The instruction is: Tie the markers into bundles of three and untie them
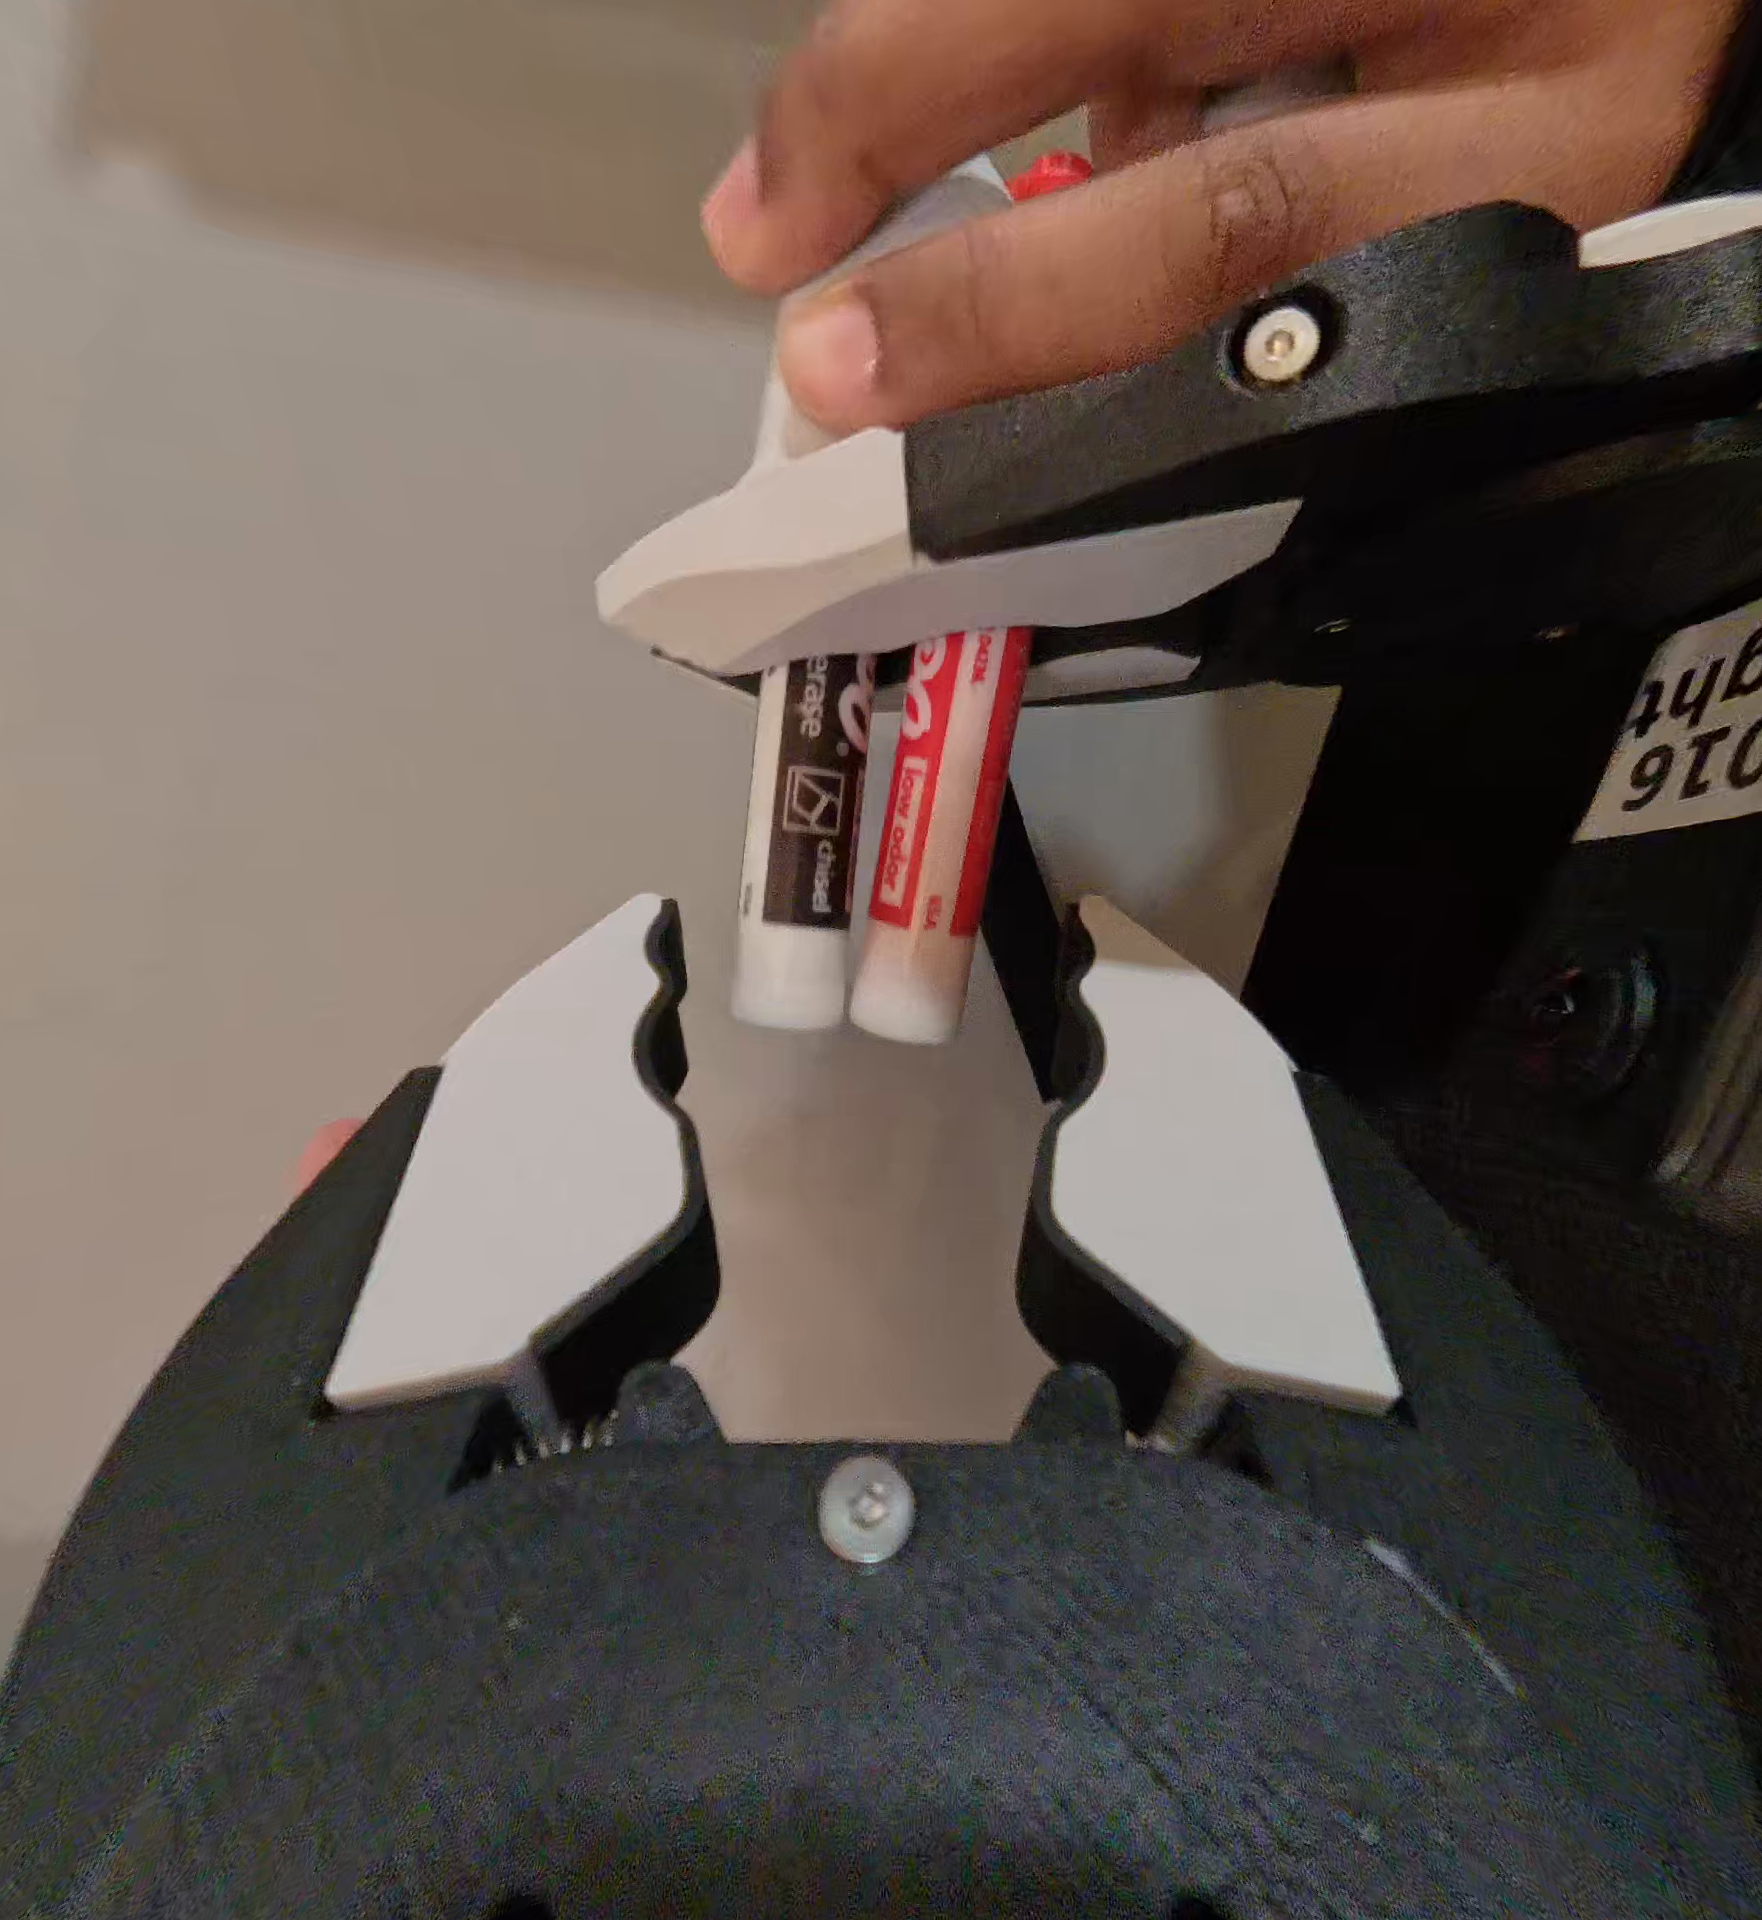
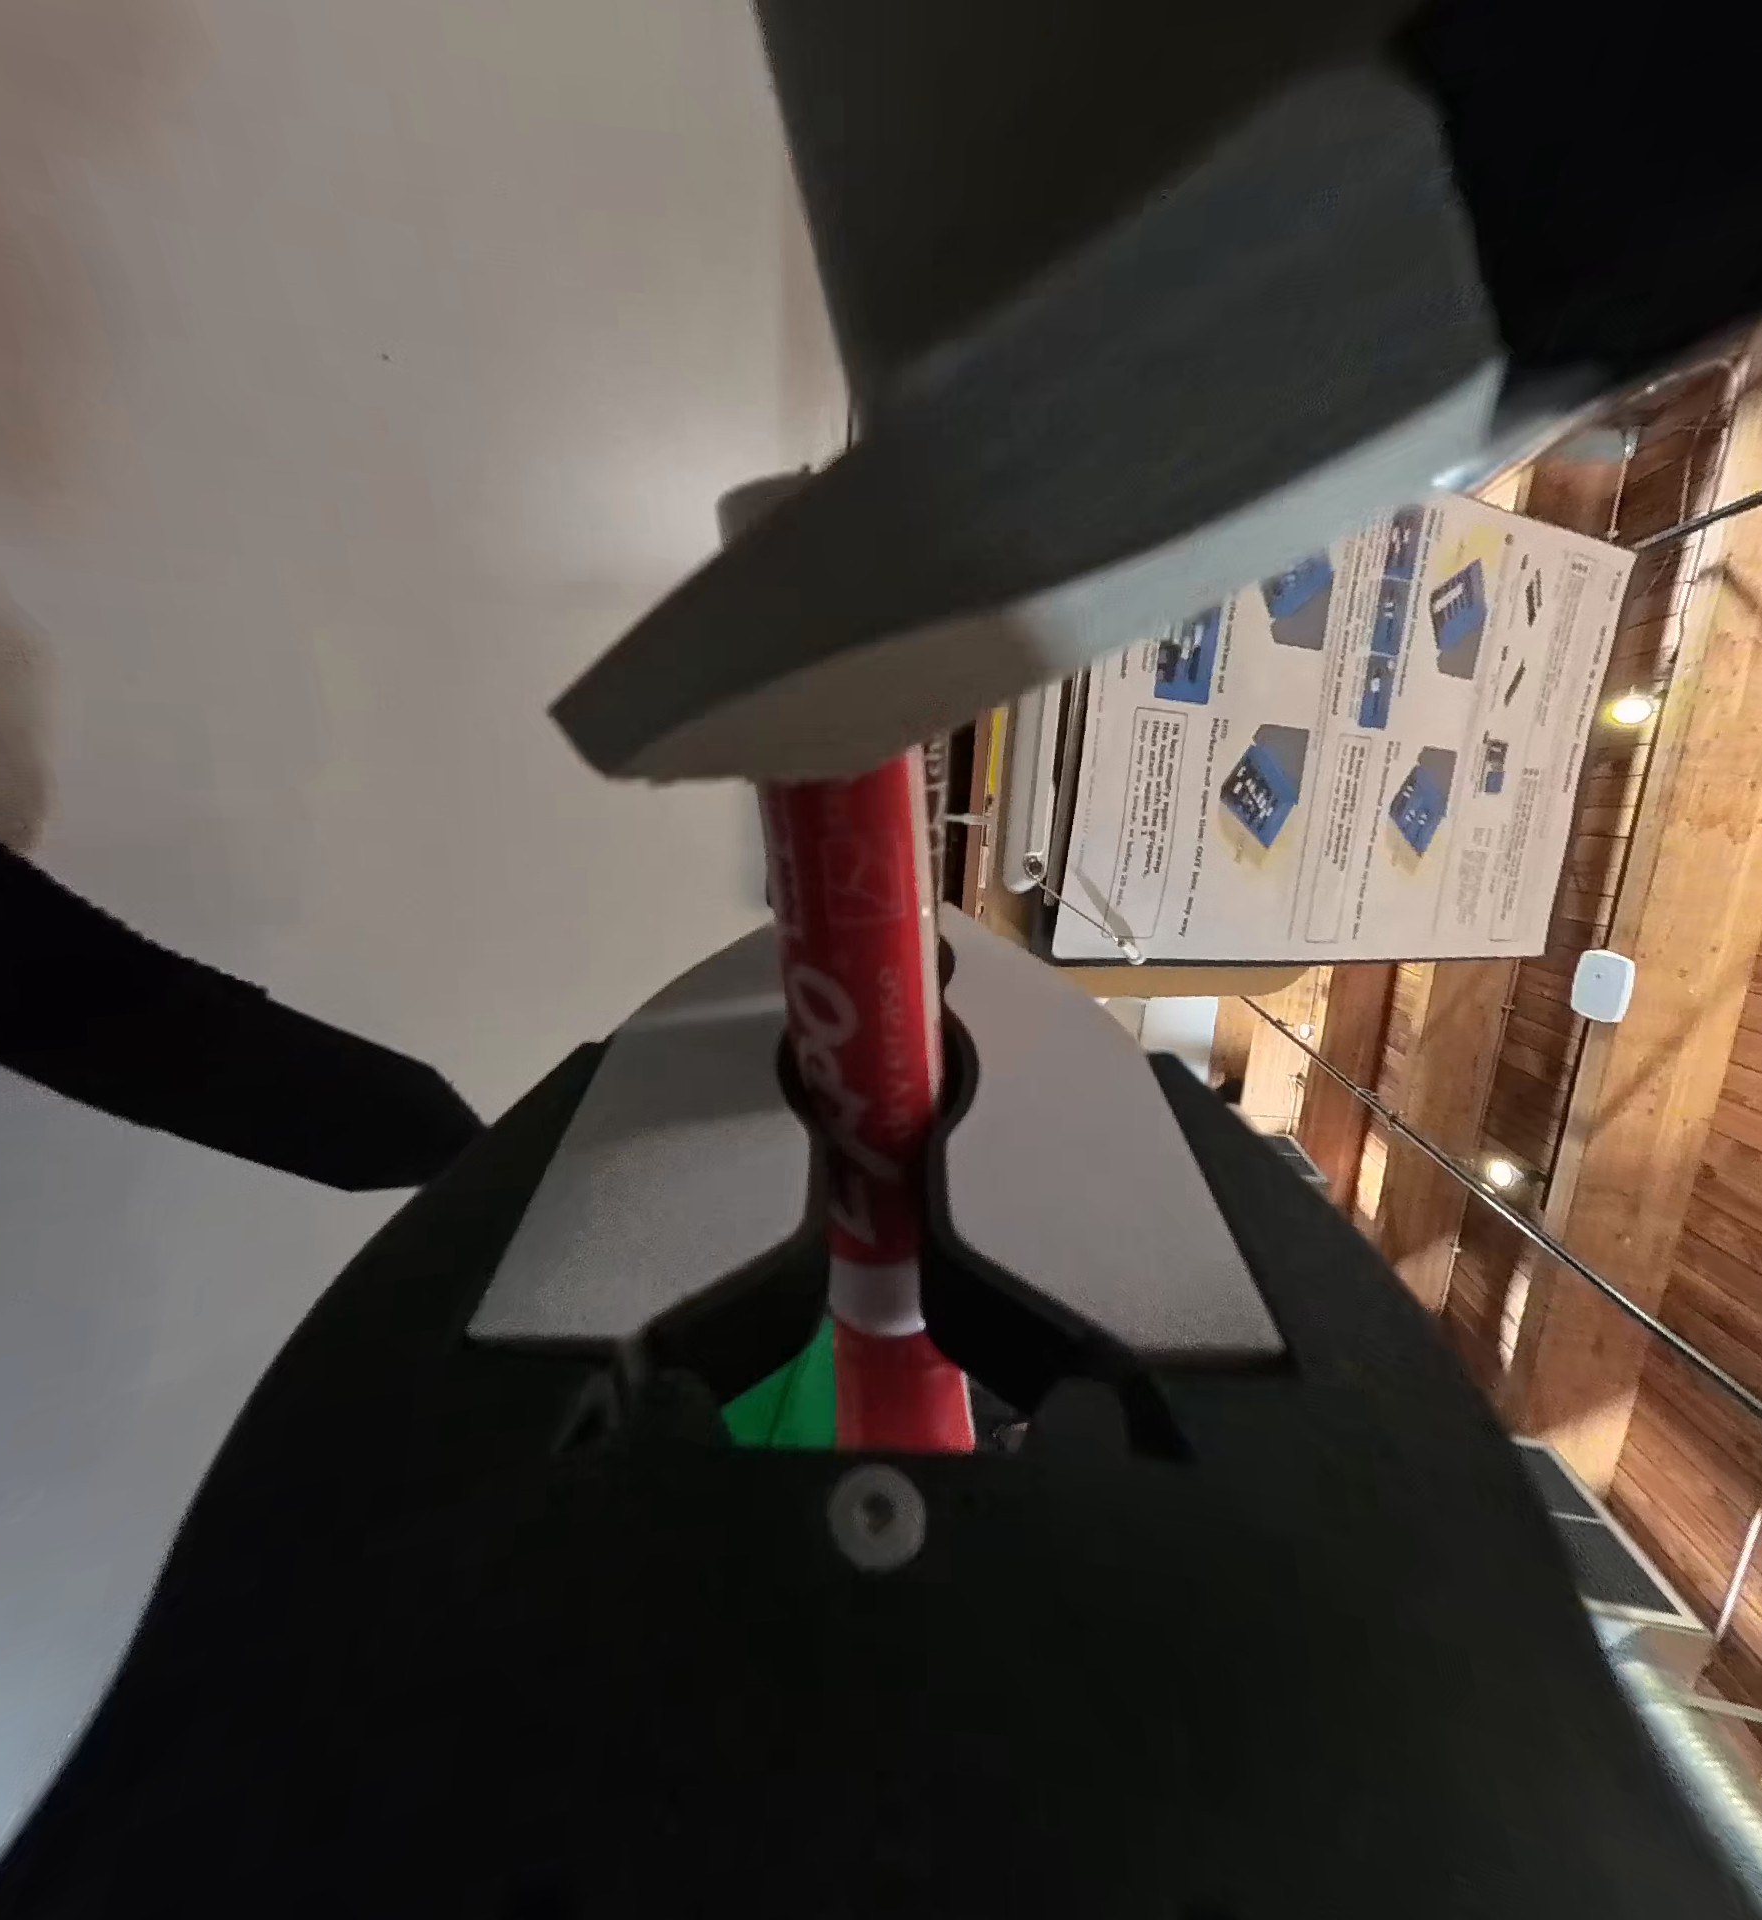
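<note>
Presently, in the left wrist view, the left tool [image 1: 872,925] stands released at lower centre of the frame, its two white fingers [image 1: 524,1174] spread wide with a gap between them. Just above that gap hang the markers [image 1: 856,842]: a black-labelled marker [image 1: 792,842] on the left and a red-labelled marker [image 1: 924,842] touching it on the right, both roughly upright with white butt ends pointing down toward the gap. Neither end touches the left tool's fingers.

The right tool [image 1: 856,603] crosses the upper right of the same frame, clenched on the markers higher up their barrels. A bare hand [image 1: 1043,208] at the top of the frame rests its fingertips [image 1: 835,343] on the white finger of that tool and on the barrels above it; a red cap [image 1: 1048,175] peeks out behind the fingers.

In the right wrist view, the right tool [image 2: 872,1023] shows its fingers closed around a red marker barrel [image 2: 856,987] at frame centre, with a green patch [image 2: 778,1408] beside the barrel's base. A grey finger of the left tool [image 2: 960,520] blocks the upper centre. At right of the frame, a printed instruction sheet [image 2: 1324,727] hangs before wooden planking [image 2: 1687,1039]. Whether a tie binds the markers cannot be told.
</note>
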